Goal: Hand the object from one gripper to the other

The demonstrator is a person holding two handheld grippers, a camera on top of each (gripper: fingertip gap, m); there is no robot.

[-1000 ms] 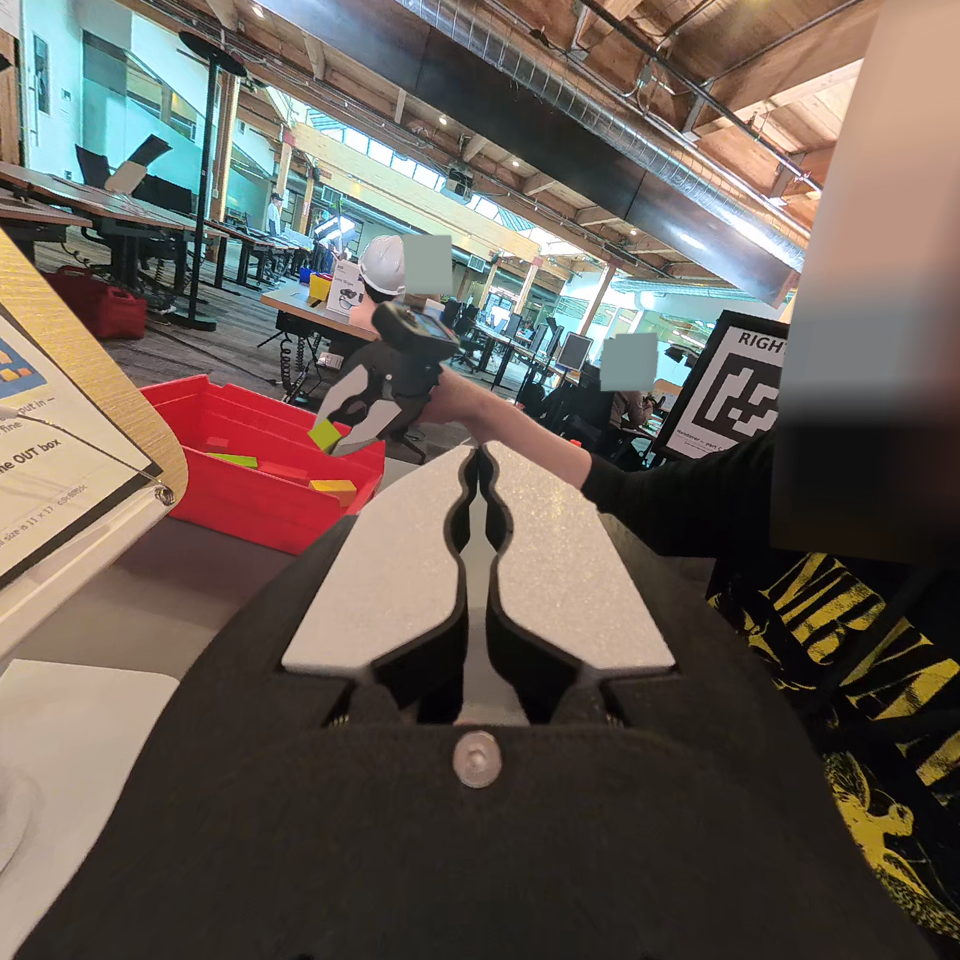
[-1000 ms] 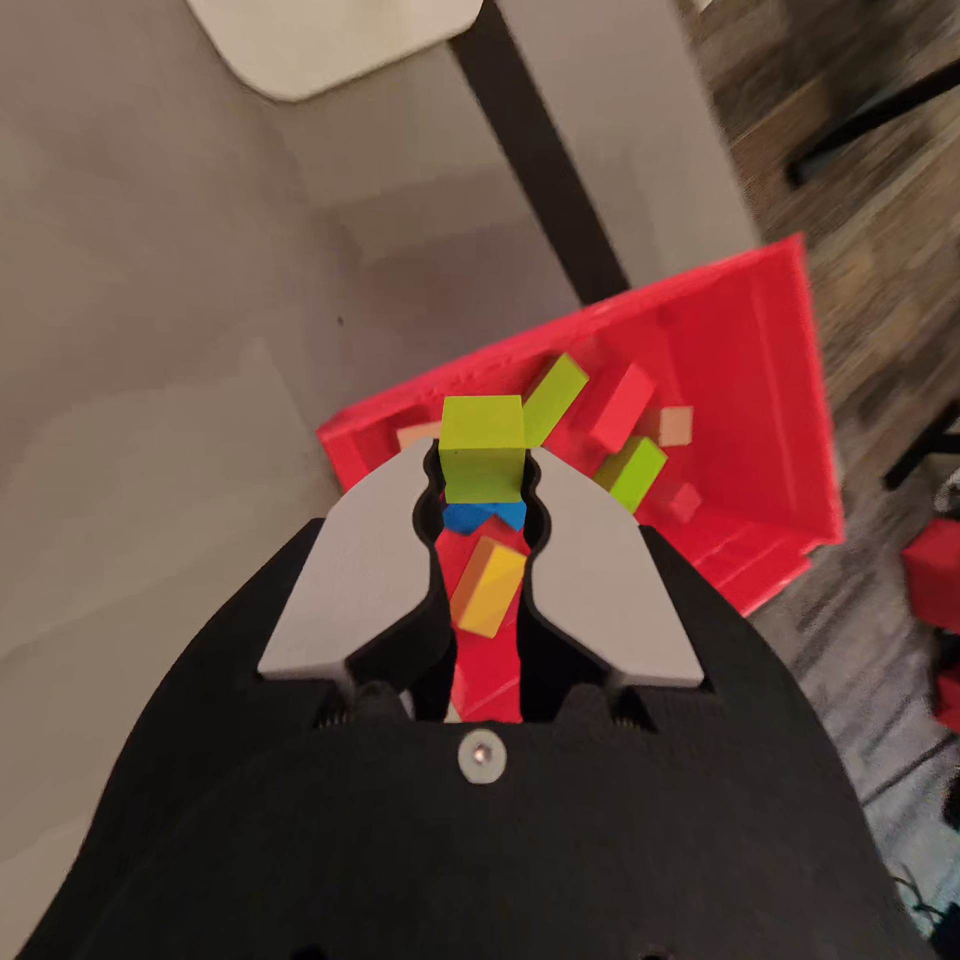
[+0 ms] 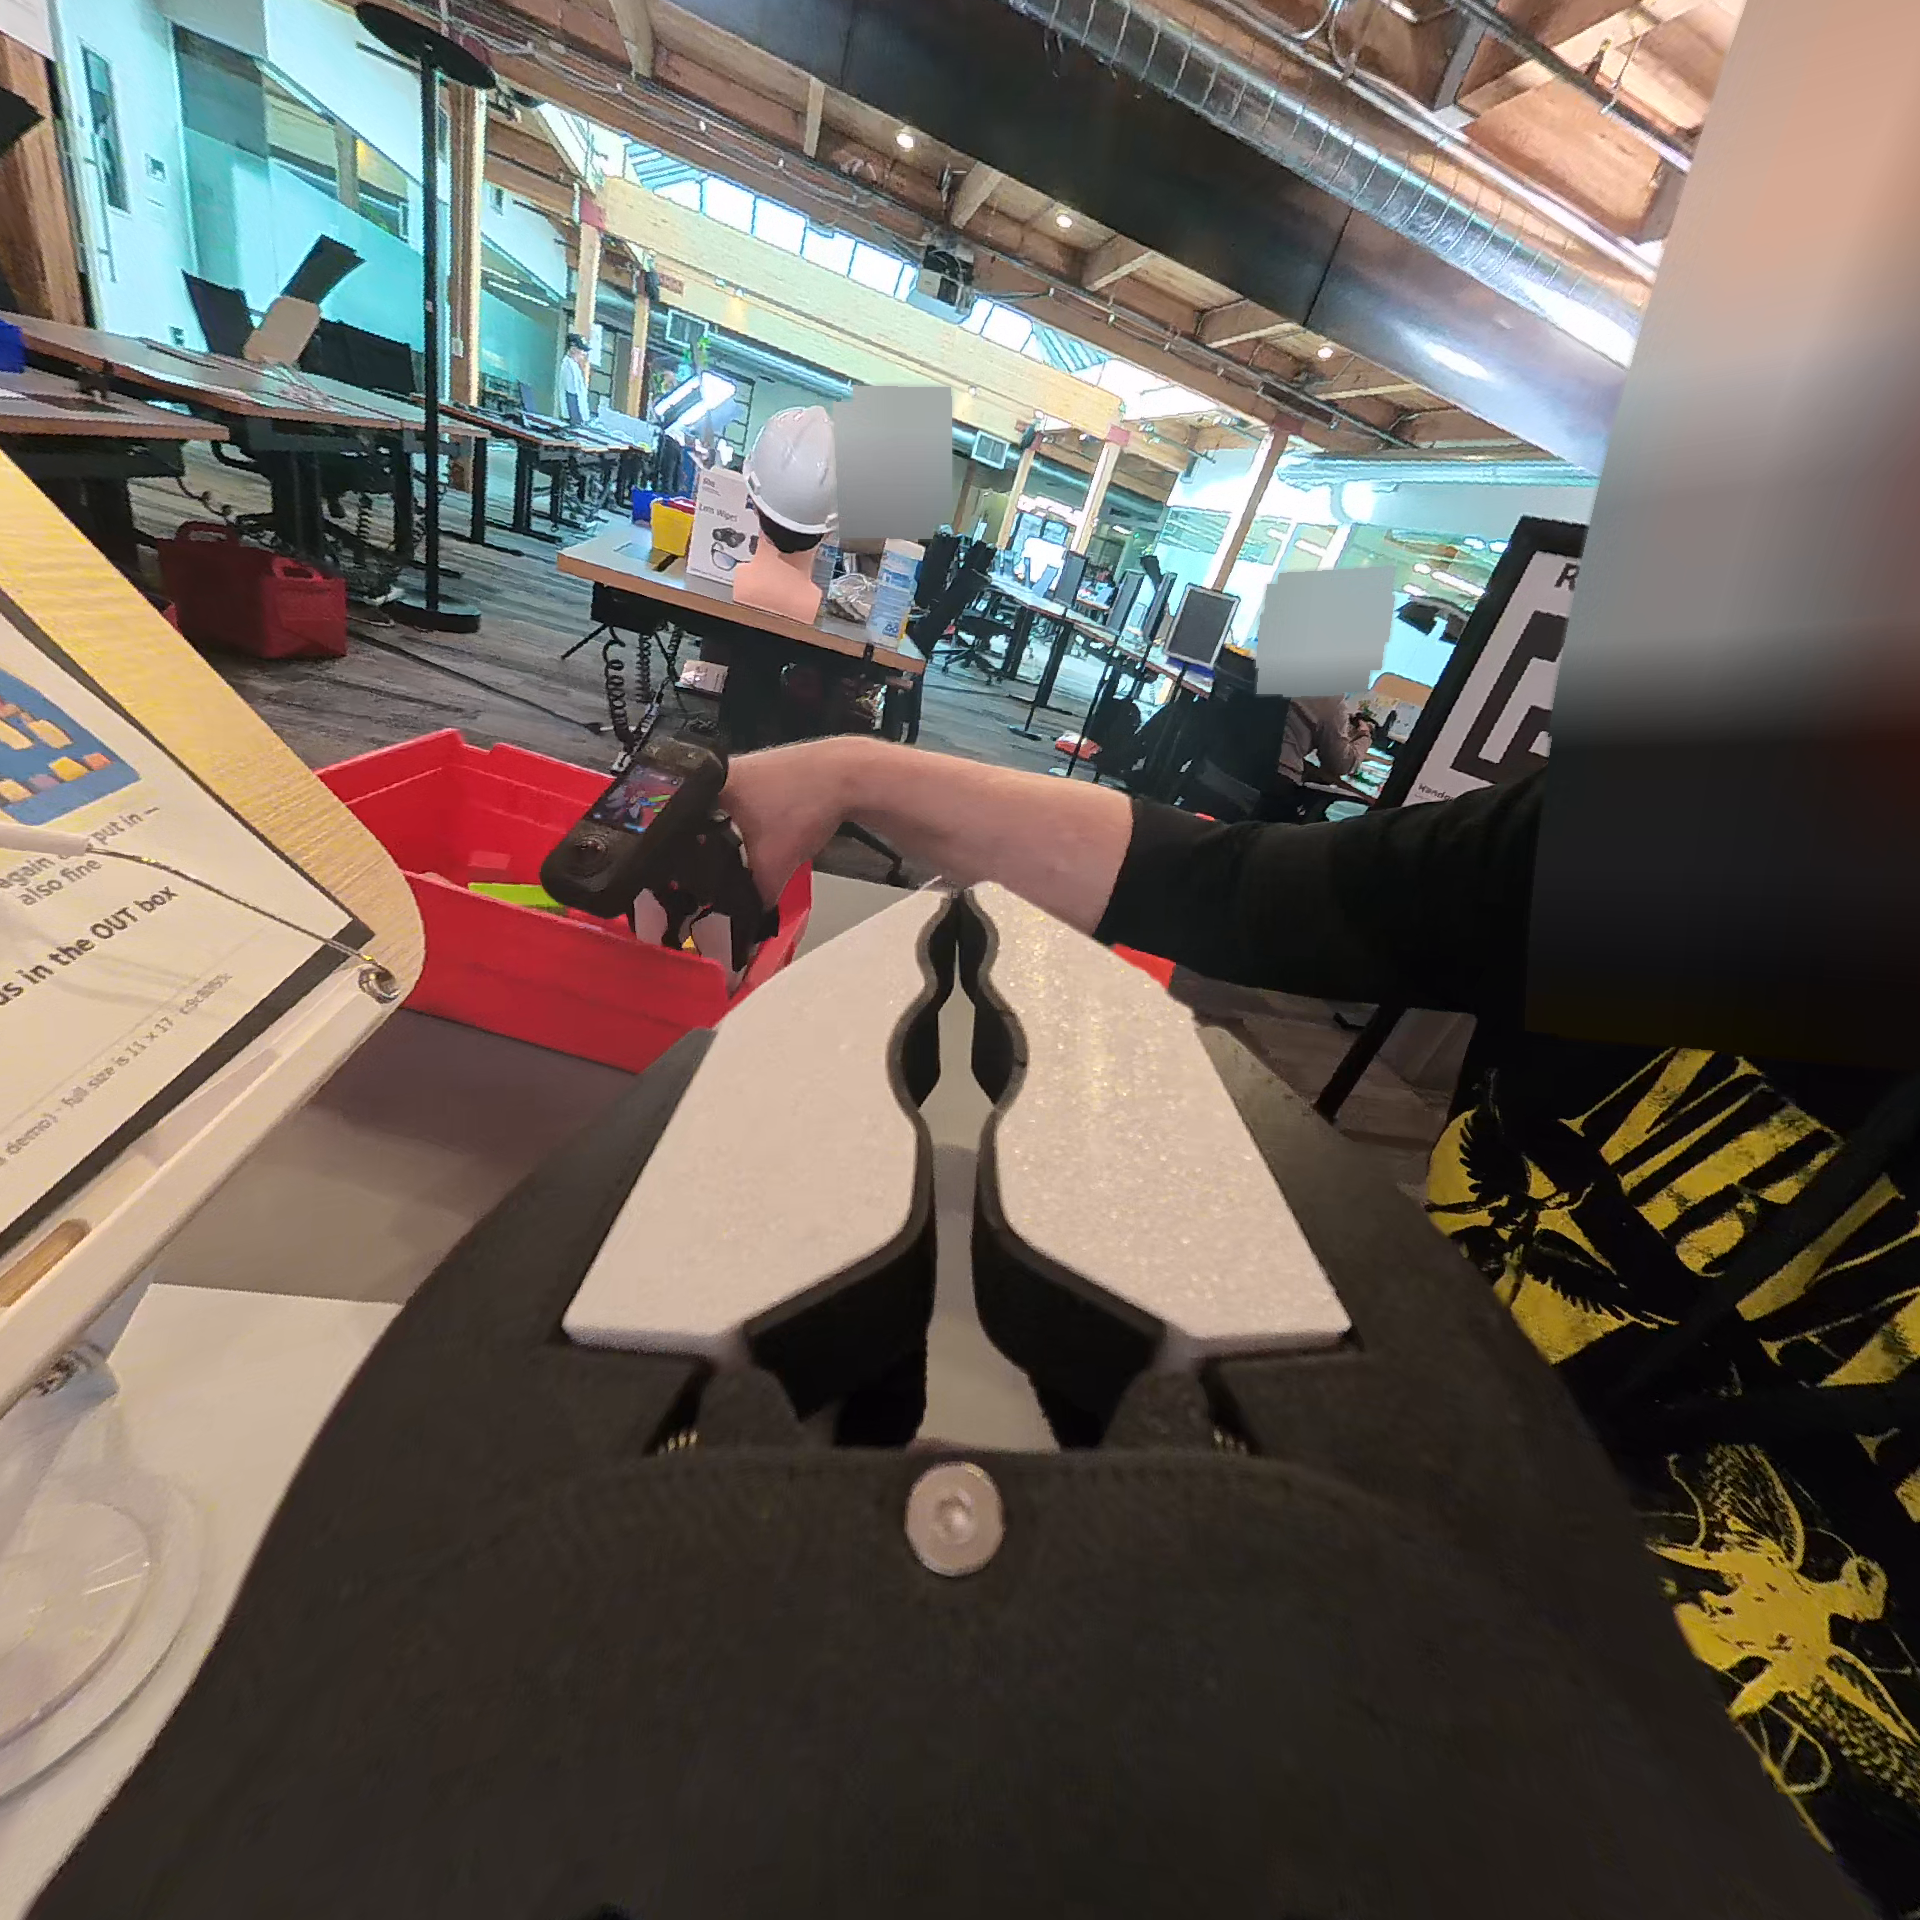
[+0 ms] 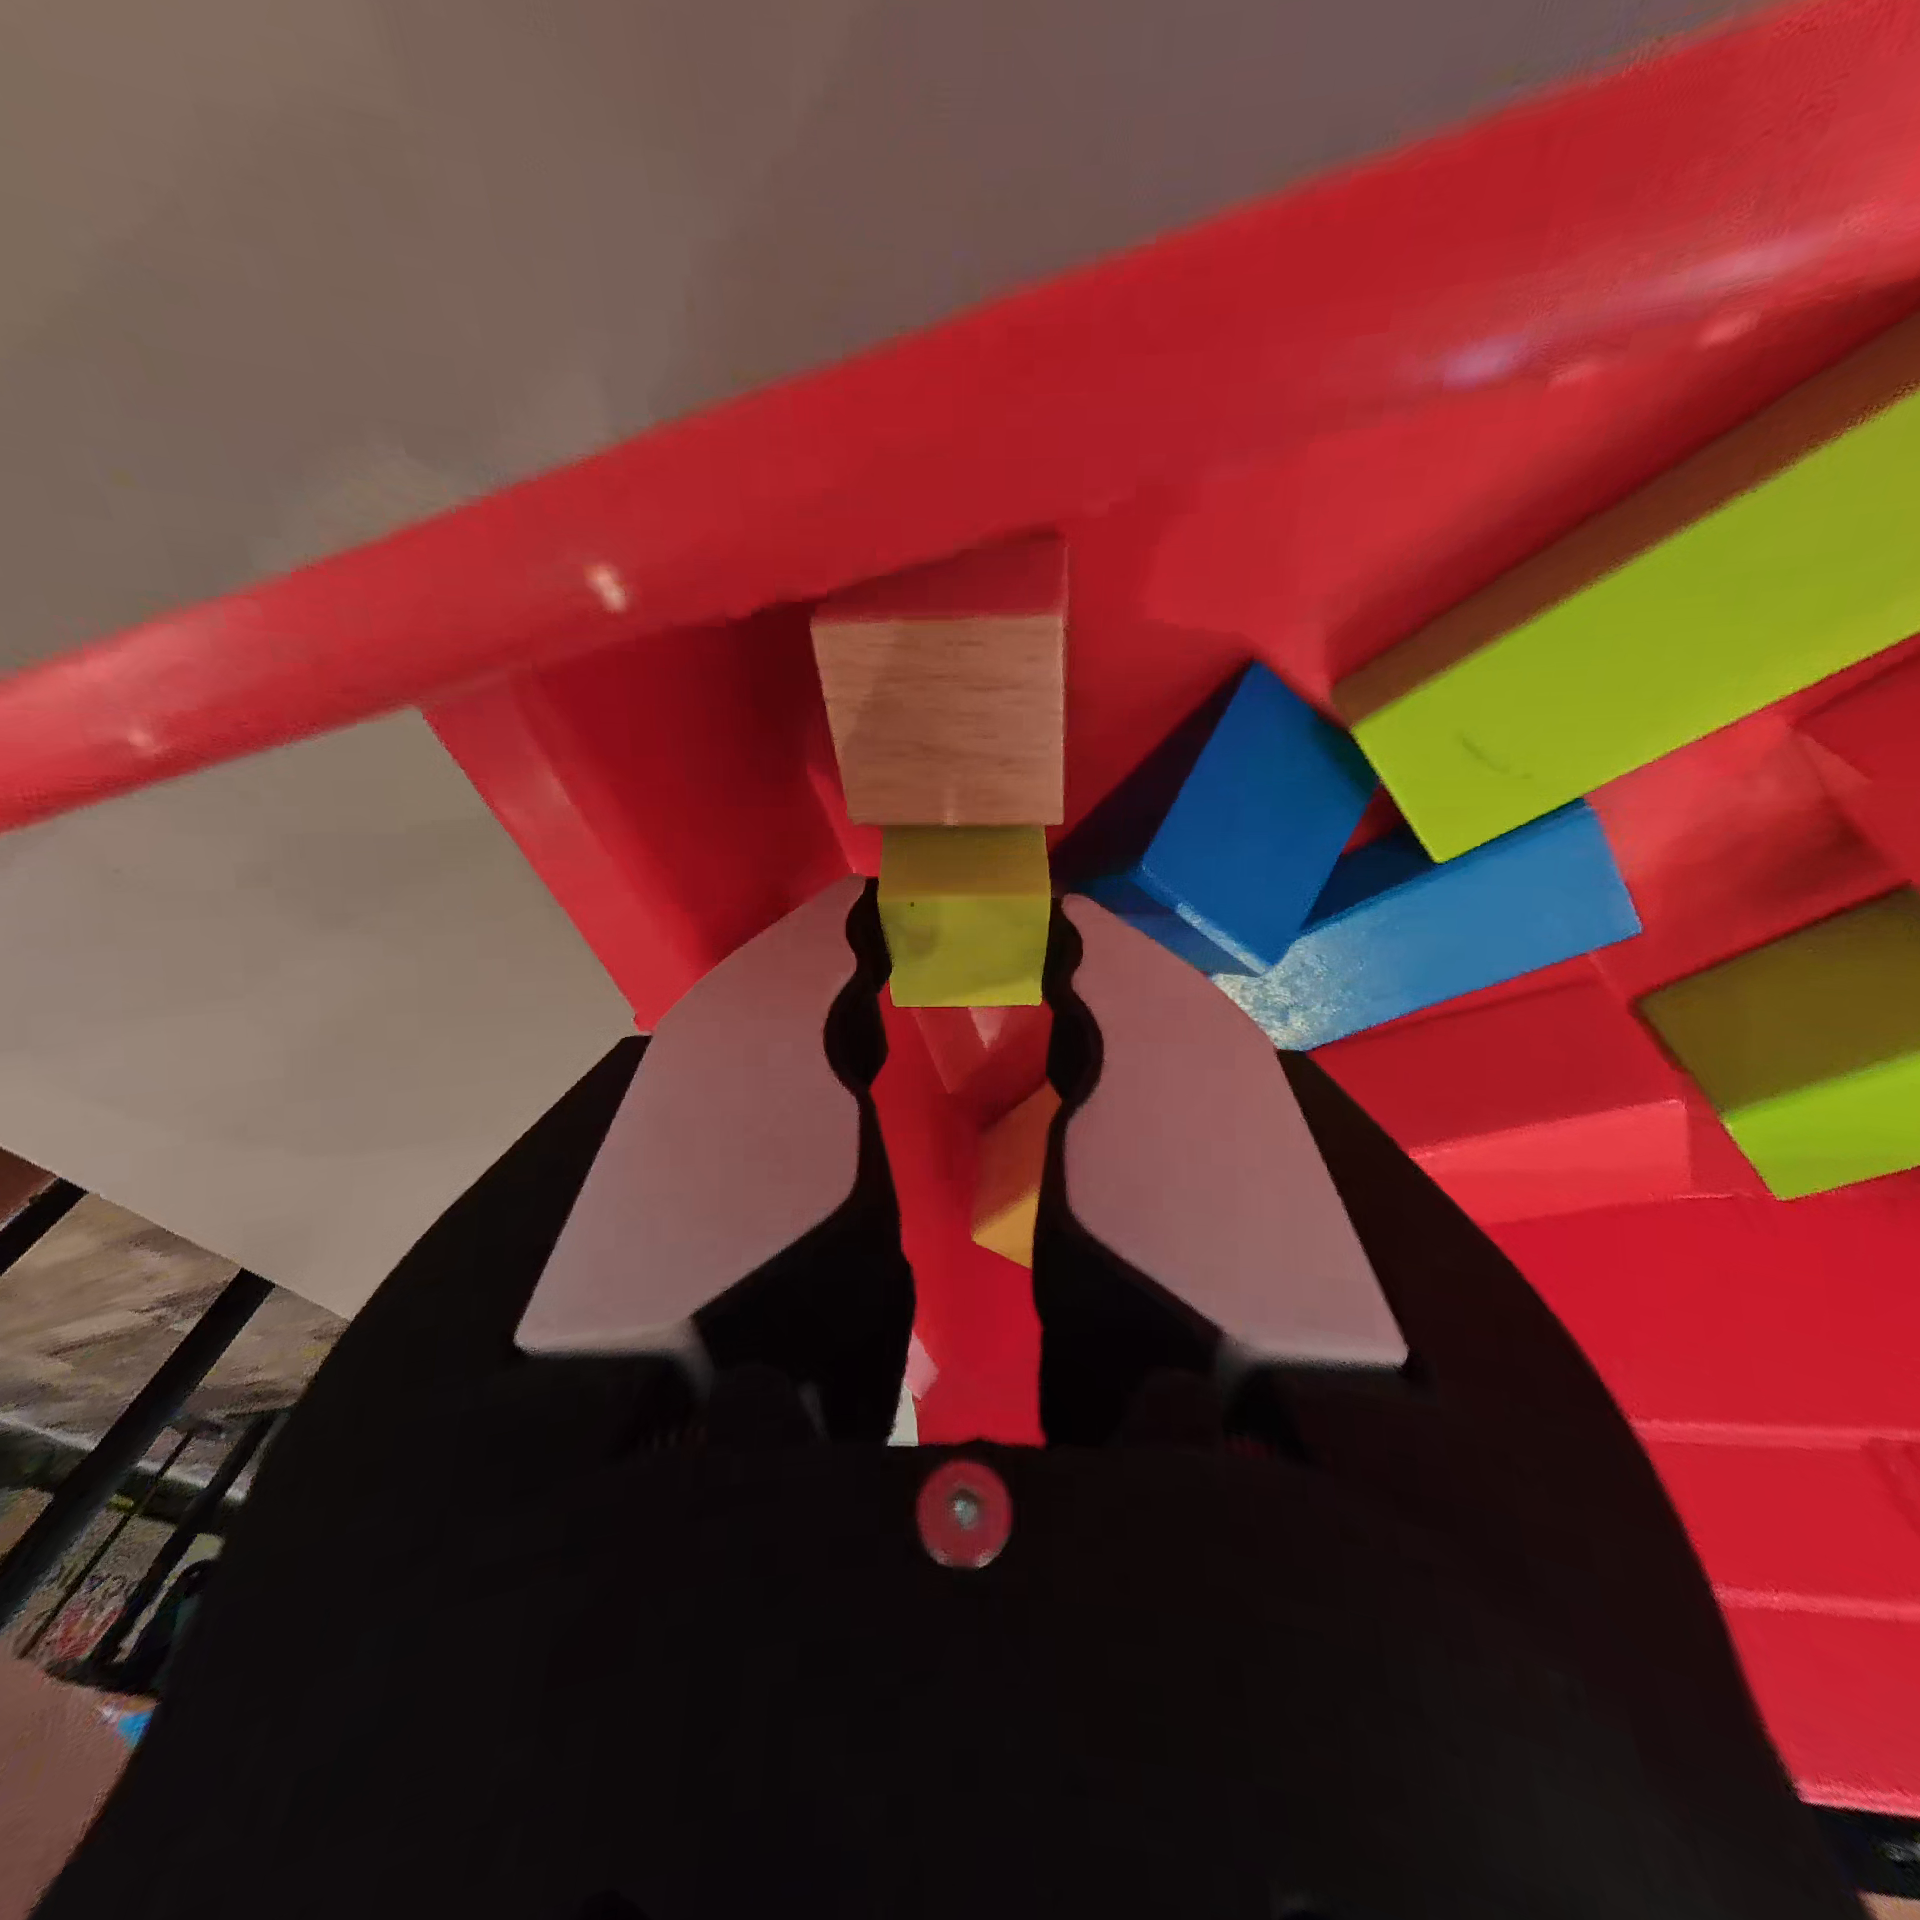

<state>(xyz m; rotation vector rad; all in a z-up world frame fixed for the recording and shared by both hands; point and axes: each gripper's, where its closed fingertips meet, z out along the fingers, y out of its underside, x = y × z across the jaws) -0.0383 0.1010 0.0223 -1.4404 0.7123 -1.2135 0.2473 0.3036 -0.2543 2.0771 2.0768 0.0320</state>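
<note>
One red bin (image 4: 1247,436) holds two blue blocks (image 4: 1236,821), two long green ones (image 4: 1662,644), one wooden cube (image 4: 945,717). Right gripper (image 4: 961,914) dips in, clamping a small green block (image 4: 961,935); left gripper (image 3: 956,914) sits clenched, bare.

- Grey worktop (image 3: 343,1164) carries the things.
- A red bin (image 3: 540,977) of coloured blocks sits on it.
- A clear-footed sign stand (image 3: 156,1039) sits near the bin.
</note>
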